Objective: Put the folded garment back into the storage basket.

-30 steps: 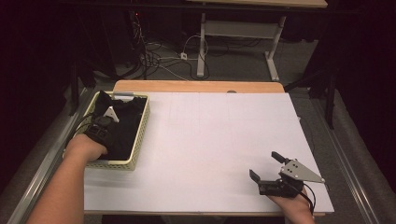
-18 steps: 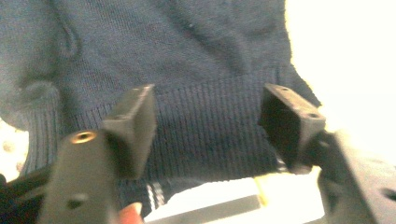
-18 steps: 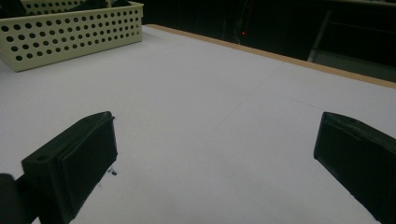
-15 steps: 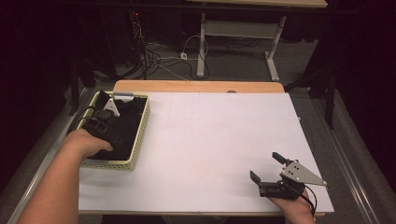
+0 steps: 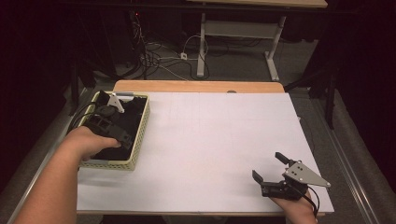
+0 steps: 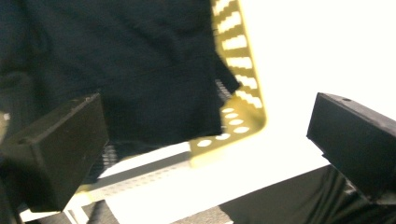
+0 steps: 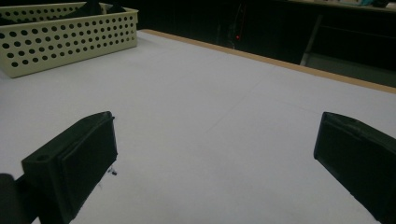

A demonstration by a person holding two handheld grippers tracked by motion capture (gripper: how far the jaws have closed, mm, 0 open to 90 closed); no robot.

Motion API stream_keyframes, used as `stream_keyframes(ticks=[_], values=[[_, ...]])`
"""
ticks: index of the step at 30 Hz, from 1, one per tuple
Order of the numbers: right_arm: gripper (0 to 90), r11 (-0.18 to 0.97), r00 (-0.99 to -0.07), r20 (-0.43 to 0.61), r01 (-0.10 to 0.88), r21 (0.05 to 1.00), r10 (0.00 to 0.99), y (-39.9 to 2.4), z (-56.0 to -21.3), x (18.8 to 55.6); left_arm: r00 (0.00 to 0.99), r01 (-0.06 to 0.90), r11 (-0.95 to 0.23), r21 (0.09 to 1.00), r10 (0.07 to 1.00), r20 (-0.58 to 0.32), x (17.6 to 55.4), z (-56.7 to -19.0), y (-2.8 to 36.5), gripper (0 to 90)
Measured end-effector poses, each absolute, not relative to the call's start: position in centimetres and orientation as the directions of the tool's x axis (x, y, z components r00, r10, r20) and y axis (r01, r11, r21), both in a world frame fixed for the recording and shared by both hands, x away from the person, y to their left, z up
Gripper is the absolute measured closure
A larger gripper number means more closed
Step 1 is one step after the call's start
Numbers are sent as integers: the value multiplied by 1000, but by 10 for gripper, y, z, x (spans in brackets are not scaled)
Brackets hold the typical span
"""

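A pale yellow perforated basket (image 5: 139, 140) stands at the table's left and holds a black cloth (image 5: 134, 111). My left gripper (image 5: 112, 128) hangs over the basket, pointing down. Its jaws have just been opening and now stand wide, with nothing gripped between them. In the left gripper view the black cloth (image 6: 140, 60) lies below the left gripper (image 6: 205, 154), beside the basket's corner (image 6: 243, 70). My right gripper (image 5: 267, 167) rests open near the front right edge; the right gripper (image 7: 215, 154) frames bare table, with the basket (image 7: 60, 42) far off.
The white table top (image 5: 215, 135) stretches between the two hands, with a wooden strip (image 5: 196, 86) along its far edge. Beyond it are dark floor, loose cables (image 5: 159, 51) and another table's legs (image 5: 201, 46).
My left gripper has risen out of the basket and drifted toward the far side, and its jaws have spread. The black cloth stays in the basket. The right gripper has kept still.
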State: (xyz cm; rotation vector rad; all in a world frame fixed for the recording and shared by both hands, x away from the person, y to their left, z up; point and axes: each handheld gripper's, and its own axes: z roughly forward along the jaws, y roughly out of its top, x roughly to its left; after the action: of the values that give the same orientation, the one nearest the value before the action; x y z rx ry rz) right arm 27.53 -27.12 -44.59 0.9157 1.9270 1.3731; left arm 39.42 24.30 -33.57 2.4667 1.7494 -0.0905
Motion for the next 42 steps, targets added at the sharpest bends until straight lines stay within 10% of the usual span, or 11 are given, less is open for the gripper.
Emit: stream_keyframes(ticks=[22, 42], values=[[2, 236, -579, -82, 195, 952, 811, -272, -447, 275, 498, 867, -492, 78, 852, -162, 398, -338, 143, 0], [2, 243, -581, -81, 206, 948, 810, -272, -451, 274, 625, 777, -584, 236, 761, -173, 395, -420, 86, 0]])
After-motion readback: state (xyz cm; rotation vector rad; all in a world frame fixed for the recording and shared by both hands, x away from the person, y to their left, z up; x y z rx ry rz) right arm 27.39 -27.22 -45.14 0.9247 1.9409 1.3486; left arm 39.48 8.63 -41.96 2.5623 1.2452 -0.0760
